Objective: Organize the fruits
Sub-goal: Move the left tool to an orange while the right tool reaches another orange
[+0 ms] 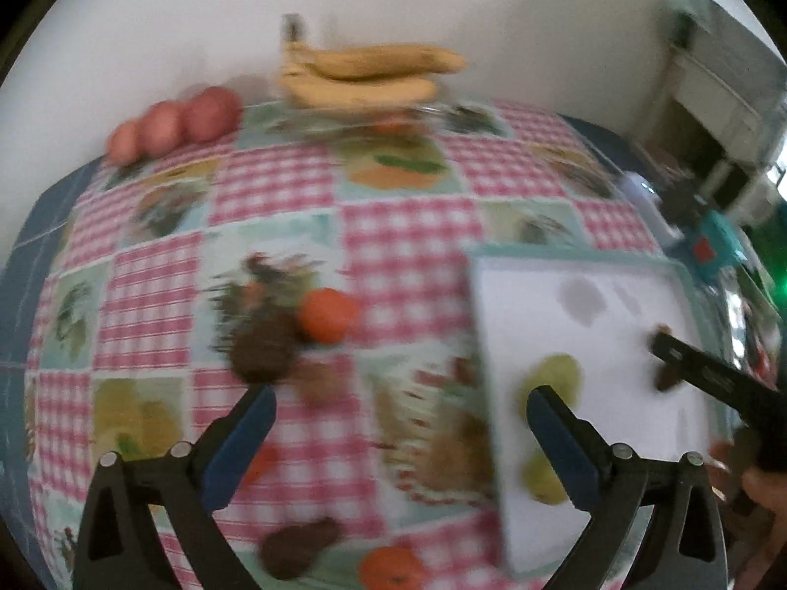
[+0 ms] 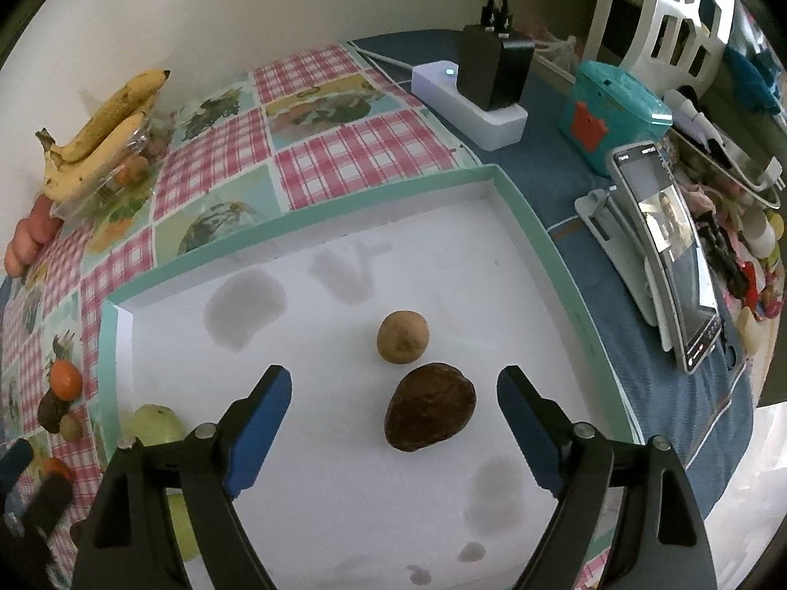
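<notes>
While the right gripper [image 2: 393, 388] hangs over the white tray [image 2: 551, 250] with its blue-padded fingers [image 2: 260, 423] spread wide and pressing on nothing, a dark brown avocado [image 2: 429, 407] lies on the tray floor between them, touching neither pad. Just beyond the avocado, toward the tray's far wall, sits a small round tan fruit [image 2: 402, 337], close to it but apart. At the tray's left edge, inside its wall, a pale green fruit [image 2: 153, 424] shows partly behind the gripper's frame. Left of the tray, on the checked tablecloth [image 2: 344, 147], an orange [image 2: 65, 379] rests against a dark fruit [image 2: 51, 412], and beyond the tray's far left corner bananas [image 2: 103, 132] lie across a clear dish [image 2: 125, 157] by the wall. To the right of the tray stand a phone on a stand [image 2: 674, 255], a teal box [image 2: 612, 115] and a white power strip [image 2: 467, 98]. In the blurred left wrist view the left gripper [image 1: 401, 415] also stands wide apart and empty, held above the cloth at the tray's left wall, one finger [image 1: 560, 442] over the tray, the other over the cloth. Red apples [image 1: 174, 125] sit far from the tray, at the wall.
</notes>
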Available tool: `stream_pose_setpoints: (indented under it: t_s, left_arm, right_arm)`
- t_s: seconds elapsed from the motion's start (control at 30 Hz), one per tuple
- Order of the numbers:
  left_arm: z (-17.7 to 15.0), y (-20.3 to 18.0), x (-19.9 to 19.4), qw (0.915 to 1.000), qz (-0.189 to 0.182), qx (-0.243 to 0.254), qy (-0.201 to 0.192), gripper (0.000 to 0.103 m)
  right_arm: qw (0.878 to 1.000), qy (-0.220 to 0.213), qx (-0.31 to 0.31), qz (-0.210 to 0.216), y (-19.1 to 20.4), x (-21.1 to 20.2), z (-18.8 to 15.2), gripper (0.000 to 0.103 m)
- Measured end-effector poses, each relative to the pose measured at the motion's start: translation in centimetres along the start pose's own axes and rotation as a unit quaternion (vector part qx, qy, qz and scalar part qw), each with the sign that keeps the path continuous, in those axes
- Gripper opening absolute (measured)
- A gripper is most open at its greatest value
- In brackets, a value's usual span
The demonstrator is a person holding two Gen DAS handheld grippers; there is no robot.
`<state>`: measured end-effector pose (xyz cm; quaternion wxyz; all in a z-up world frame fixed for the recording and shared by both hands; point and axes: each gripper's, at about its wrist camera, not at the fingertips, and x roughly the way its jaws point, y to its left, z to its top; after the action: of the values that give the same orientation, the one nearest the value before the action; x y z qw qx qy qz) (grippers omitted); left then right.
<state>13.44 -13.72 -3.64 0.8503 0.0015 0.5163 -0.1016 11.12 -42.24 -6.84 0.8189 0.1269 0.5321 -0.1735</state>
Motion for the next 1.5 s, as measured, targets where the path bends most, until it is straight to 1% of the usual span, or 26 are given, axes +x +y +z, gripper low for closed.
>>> stream_pose_setpoints:
  t_s: [0.07, 0.17, 0.27, 0.3, 0.37, 0.4, 0.5, 0.57, 0.63, 0.77, 0.9, 1.03, 1.1, 1.17, 1.27, 1.3, 1.4, 1.5]
  left_arm:
    - [0.4, 2.3, -0.2, 0.9994, 0.023, -0.024, -0.007, 0.103]
    - [1.0, 6.4, -0.9, 0.9960, 0.058, -0.064, -0.022, 0.103]
    - [0.8, 11.0, -2.0, 0.9886, 0.091, -0.114, -0.035, 0.103]
    - [0.6, 12.8, -2.4, 0.9840, 0.109, -0.136, -0.039, 0.103]
    - [0.2, 15.2, -2.9, 0.9765, 0.135, -0.163, -0.043, 0.103]
    - [-0.2, 16.6, -3.1, 0.9726, 0.142, -0.179, -0.043, 0.103]
    - [-1.3, 19.8, -3.9, 0.9632, 0.145, -0.222, -0.045, 0.103]
    - [-1.8, 21.0, -4.4, 0.9582, 0.149, -0.239, -0.050, 0.103]
    - [-2.3, 21.7, -5.1, 0.9553, 0.150, -0.248, -0.059, 0.103]
    - [-2.9, 21.8, -5.7, 0.9557, 0.140, -0.251, -0.067, 0.103]
    - [-3.1, 20.4, -5.6, 0.9623, 0.117, -0.237, -0.064, 0.103]
    - [-3.7, 19.0, -5.7, 0.9672, 0.093, -0.224, -0.076, 0.103]
    - [-4.0, 18.4, -5.8, 0.9680, 0.091, -0.218, -0.085, 0.103]
    - [-4.3, 18.0, -6.0, 0.9700, 0.081, -0.212, -0.087, 0.103]
    - [-4.8, 17.7, -5.9, 0.9744, 0.058, -0.203, -0.078, 0.103]
    - [-5.1, 17.5, -5.7, 0.9754, 0.055, -0.201, -0.071, 0.103]
    - [-5.7, 17.2, -5.2, 0.9768, 0.072, -0.195, -0.052, 0.103]
    - [-6.1, 17.0, -4.6, 0.9791, 0.066, -0.189, -0.035, 0.103]
  right_arm:
    - [1.000, -0.003, 0.003, -0.001, 0.2, -0.2, -0.1, 0.091]
    - [1.000, -0.009, 0.003, 0.005, 0.7, -0.8, -0.3, 0.091]
    - [1.000, -0.016, -0.010, 0.011, 2.1, -1.3, -0.5, 0.091]
    - [1.000, -0.019, -0.018, 0.015, 2.7, -1.5, -0.5, 0.091]
    - [0.999, -0.023, -0.035, 0.023, 4.0, -1.9, -0.7, 0.091]
    - [0.999, -0.025, -0.042, 0.024, 4.7, -2.1, -0.8, 0.091]
    - [0.998, -0.031, -0.049, 0.035, 6.1, -2.8, -1.0, 0.091]
    - [0.997, -0.036, -0.050, 0.053, 7.0, -3.3, -1.1, 0.091]
    - [0.995, -0.041, -0.057, 0.069, 8.3, -4.1, -1.3, 0.091]
    - [0.990, -0.051, -0.097, 0.094, 11.5, -5.5, -2.1, 0.091]
    - [0.983, -0.048, -0.124, 0.126, 14.2, -6.5, -3.3, 0.091]
    - [0.978, -0.046, -0.161, 0.125, 16.1, -7.1, -5.1, 0.091]
    - [0.975, -0.043, -0.182, 0.123, 16.8, -7.3, -6.4, 0.091]
    - [0.972, -0.034, -0.190, 0.131, 17.1, -7.3, -7.4, 0.091]
    - [0.969, -0.025, -0.197, 0.145, 17.3, -7.3, -8.8, 0.091]
    - [0.969, -0.023, -0.199, 0.147, 17.4, -7.3, -9.3, 0.091]
    - [0.966, -0.022, -0.210, 0.146, 17.6, -7.6, -10.4, 0.091]
    - [0.961, -0.024, -0.233, 0.148, 18.1, -8.0, -11.5, 0.091]
